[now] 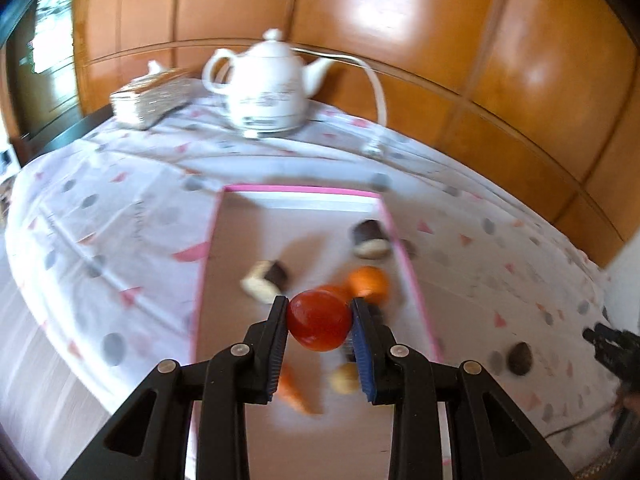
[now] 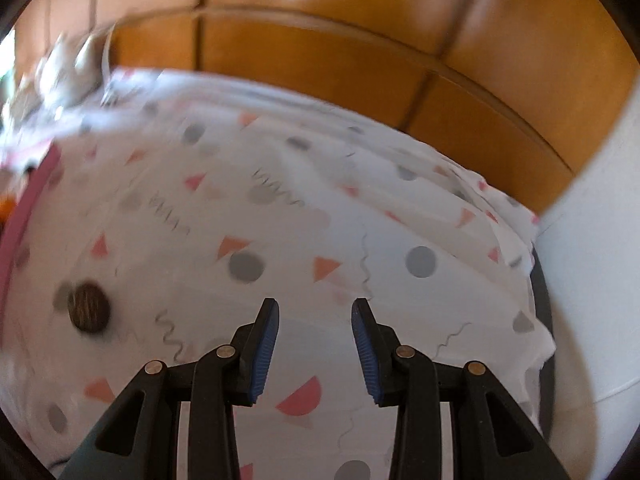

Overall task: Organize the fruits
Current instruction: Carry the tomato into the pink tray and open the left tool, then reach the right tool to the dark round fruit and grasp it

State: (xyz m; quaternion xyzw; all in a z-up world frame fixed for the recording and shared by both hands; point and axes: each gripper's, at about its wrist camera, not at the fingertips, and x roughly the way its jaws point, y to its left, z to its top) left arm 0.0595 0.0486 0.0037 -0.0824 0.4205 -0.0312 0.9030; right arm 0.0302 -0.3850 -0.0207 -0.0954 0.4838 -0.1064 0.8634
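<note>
The table, covered by a white tablecloth (image 1: 120,184) with grey dots and pink triangles, is standing against a wooden panelled wall (image 1: 440,40). A pink-rimmed tray (image 1: 304,189) is lying near the middle of the cloth. A white teapot (image 1: 268,88) is sitting near the far edge, with a silvery box (image 1: 152,100) beside it toward the far left corner.

The left gripper (image 1: 320,322) is hanging over the tray's near half, its pads clamping a round red fruit (image 1: 319,320) from both sides. Just behind it an orange fruit (image 1: 369,285) is resting by the tray's right rim. Two dark-and-cream pieces (image 1: 266,280) (image 1: 370,240) are lying farther in, and blurred orange and yellow bits are showing under the fingers.

The right gripper (image 2: 315,320) is hovering over bare cloth toward the table's right edge, its jaws standing apart with nothing between them. A small dark brown round fruit (image 2: 89,314) is lying on the cloth outside the tray's right rim.
</note>
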